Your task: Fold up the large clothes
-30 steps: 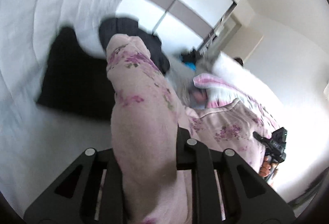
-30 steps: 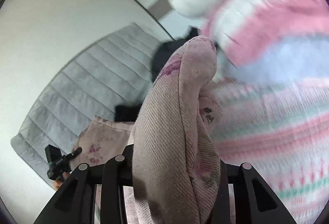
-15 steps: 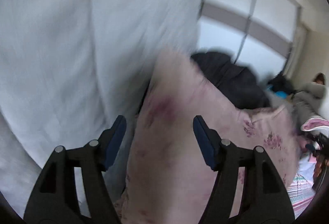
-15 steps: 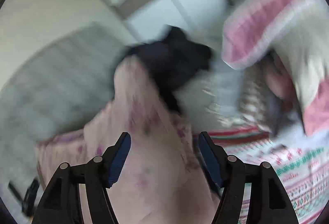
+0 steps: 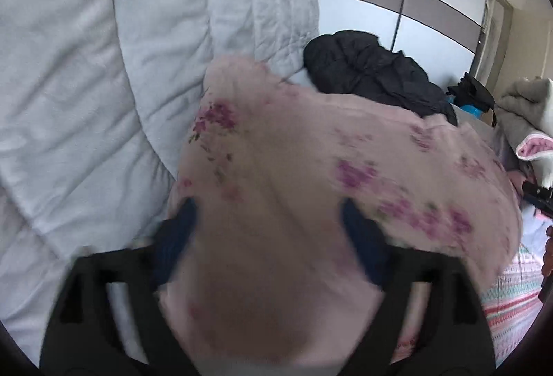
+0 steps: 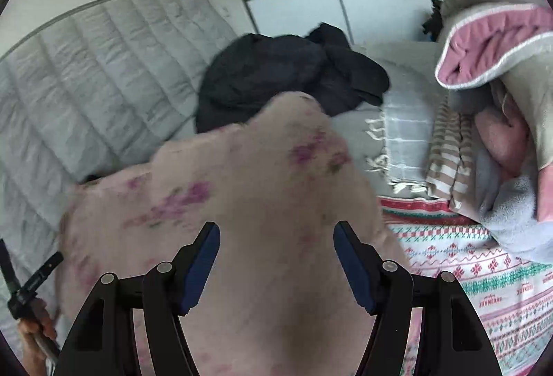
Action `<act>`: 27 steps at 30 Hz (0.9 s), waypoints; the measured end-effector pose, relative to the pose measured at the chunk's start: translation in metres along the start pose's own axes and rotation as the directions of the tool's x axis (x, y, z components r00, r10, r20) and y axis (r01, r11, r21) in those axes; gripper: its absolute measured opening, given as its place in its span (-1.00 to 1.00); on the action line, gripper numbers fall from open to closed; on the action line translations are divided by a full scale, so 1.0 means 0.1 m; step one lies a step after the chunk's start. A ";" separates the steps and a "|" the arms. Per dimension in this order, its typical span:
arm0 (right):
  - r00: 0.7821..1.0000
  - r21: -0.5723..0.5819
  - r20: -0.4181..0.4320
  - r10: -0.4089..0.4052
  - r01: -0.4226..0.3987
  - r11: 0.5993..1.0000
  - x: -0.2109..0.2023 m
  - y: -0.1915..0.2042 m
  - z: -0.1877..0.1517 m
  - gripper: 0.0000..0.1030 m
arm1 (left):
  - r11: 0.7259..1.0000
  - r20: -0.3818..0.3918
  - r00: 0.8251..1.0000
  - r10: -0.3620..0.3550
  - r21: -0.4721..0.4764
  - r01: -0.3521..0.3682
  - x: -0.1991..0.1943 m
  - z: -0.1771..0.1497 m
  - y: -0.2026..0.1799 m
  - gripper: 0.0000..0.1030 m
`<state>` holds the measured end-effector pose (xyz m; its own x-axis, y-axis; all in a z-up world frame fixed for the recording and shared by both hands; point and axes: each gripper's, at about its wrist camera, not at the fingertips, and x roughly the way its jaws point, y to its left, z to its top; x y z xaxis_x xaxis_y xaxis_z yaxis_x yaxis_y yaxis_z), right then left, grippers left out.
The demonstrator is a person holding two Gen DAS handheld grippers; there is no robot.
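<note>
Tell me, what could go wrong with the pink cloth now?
Both grippers, left and right, have just been opening, so the pink cloth lies loose between the jaws. It may land bunched, spoiling the fold. Its far edge could also drape over the black jacket behind it.

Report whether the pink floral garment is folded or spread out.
Spread, not neatly folded: the pink floral garment drapes loosely across the bed, rumpled, between both open claws.

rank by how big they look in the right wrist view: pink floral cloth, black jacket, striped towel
1. pink floral cloth, though it lies right at the camera, which inflates it
2. black jacket
3. striped towel, smallest, partly tucked under the pile
</note>
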<state>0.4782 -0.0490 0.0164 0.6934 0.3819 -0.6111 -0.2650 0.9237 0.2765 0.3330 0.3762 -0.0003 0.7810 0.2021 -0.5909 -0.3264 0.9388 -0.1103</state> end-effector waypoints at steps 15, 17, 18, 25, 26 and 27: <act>0.990 -0.165 0.003 -0.139 0.138 0.977 -1.35 0.47 -1.17 1.00 | 0.995 -0.182 0.979 0.091 0.060 -0.081 -1.10 -1.00 -0.90 0.98; 0.988 -0.163 -0.031 -0.153 0.146 0.976 -1.41 0.46 -1.32 1.00 | 0.994 -0.190 0.978 0.086 0.076 -0.072 -1.19 -1.09 -1.03 0.98; 0.985 -0.166 -0.050 -0.163 0.153 0.974 -1.44 0.46 -1.39 1.00 | 0.995 -0.193 0.978 0.078 0.076 -0.064 -1.25 -1.14 -1.09 0.98; 0.978 -0.199 -0.076 -0.193 0.175 0.964 -1.56 0.46 -1.73 1.00 | 0.994 -0.170 0.984 0.058 0.097 -0.042 -1.40 -1.34 -1.33 0.98; 0.976 -0.201 -0.073 -0.205 0.187 0.961 -1.55 0.47 -1.74 1.00 | 0.995 -0.175 0.983 0.057 0.093 -0.041 -1.40 -1.35 -1.33 0.98; 0.975 -0.207 -0.072 -0.211 0.192 0.959 -1.54 0.49 -1.75 1.00 | 0.995 -0.186 0.981 0.048 0.090 -0.031 -1.38 -1.38 -1.35 0.98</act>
<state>0.2408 -0.0573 -0.0054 0.6834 0.1799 -0.7075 -0.2598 0.9656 -0.0054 0.1955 0.1827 -0.0138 0.6521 0.1911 -0.7337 -0.3011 0.9534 -0.0193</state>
